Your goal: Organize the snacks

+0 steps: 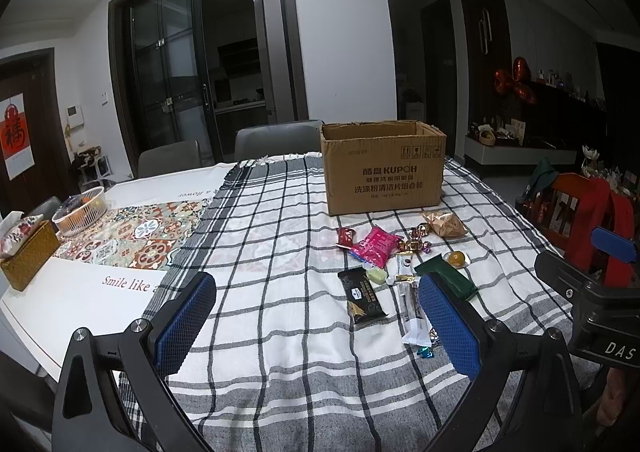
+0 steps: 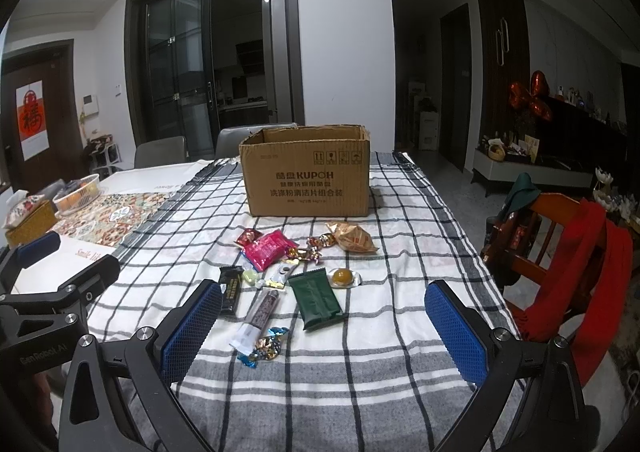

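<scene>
Snacks are all dumped in a loose pile on the checked tablecloth point(image 2: 360, 352), straight ahead of both grippers and a bit short of the cardboard box point(image 2: 308, 176), which sits open-topped further out with a strip of bare cloth between it and the pile. Biggest free patch is the cloth right under and between the fingers of the right gripper point(image 2: 324, 324); its right side has open cloth running to the table edge, where a wooden chair with a red garment point(image 2: 576, 272) stands close. Off the left gripper's point(image 1: 316, 316) left side the cloth gives way to a patterned runner point(image 1: 132, 232), a wire basket point(image 1: 80, 210) and a tissue box point(image 1: 24, 248) near the far left edge. Snack-wise, going down in size: the green packet point(image 2: 318, 302) lies just ahead of the right gripper between its fingers, the pink packet point(image 2: 269, 249) further out, the tan wrapped one point(image 2: 352, 238) nearest the box, the black bar point(image 2: 230, 292) beside the right gripper's left finger, the long stick pack point(image 2: 258, 318), the yellow jelly cup point(image 2: 344, 277), then small foil candies point(image 2: 266, 348) closest in. Both grippers are spread wide, holding and touching nothing.
</scene>
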`<state>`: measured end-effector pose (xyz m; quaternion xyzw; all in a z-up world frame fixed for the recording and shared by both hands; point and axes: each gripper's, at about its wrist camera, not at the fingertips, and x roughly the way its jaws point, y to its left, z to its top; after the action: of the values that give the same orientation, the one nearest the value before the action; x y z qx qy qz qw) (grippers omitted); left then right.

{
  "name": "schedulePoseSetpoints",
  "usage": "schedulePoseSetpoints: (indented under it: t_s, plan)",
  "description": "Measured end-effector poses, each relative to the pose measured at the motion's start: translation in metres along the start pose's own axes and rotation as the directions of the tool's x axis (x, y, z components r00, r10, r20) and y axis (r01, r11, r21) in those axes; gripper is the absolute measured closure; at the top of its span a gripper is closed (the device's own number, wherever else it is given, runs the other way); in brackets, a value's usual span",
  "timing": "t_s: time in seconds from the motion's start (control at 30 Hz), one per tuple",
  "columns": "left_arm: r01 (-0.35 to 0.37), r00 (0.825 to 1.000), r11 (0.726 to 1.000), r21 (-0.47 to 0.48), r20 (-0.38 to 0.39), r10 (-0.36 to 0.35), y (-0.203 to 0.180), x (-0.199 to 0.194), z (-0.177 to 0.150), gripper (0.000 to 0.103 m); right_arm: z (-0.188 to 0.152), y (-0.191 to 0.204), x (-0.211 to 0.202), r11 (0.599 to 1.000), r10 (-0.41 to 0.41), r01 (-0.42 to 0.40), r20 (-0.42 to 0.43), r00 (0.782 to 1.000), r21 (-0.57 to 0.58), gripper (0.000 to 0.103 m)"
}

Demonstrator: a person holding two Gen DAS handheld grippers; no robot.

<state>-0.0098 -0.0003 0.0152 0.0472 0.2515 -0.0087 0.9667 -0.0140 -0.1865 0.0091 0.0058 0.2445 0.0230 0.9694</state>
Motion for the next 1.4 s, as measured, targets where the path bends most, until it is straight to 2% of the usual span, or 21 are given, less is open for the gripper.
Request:
schedulePoseSetpoints:
  t_s: [0.8,1.0,1.27,1.4]
  plan:
    - [0.019,1.0,1.0,0.005,-0.017,-0.019,-0.004,0.005,0.006,0.0,0.004,-0.005,0.007,1.0,-0.006,0.006,-0.014,1.0,-0.014,0.001]
    - [0.019,1.0,1.0,0.021,-0.022,-0.019,-0.008,0.02,0.01,0.0,0.012,-0.003,0.016,0.999,-0.002,0.001,-0.014,1.0,-0.039,0.001]
    - [0.048,0.997,0.998,0.029,-0.067,-0.046,-0.014,0.047,0.015,0.013,0.019,0.005,0.04,0.995,0.016,-0.019,-0.035,0.999,-0.096,0.001]
    - [0.065,0.992,0.997,0.029,-0.106,-0.061,-0.018,0.063,0.016,0.017,0.019,0.007,0.054,0.993,0.028,-0.035,-0.067,0.997,-0.112,0.007]
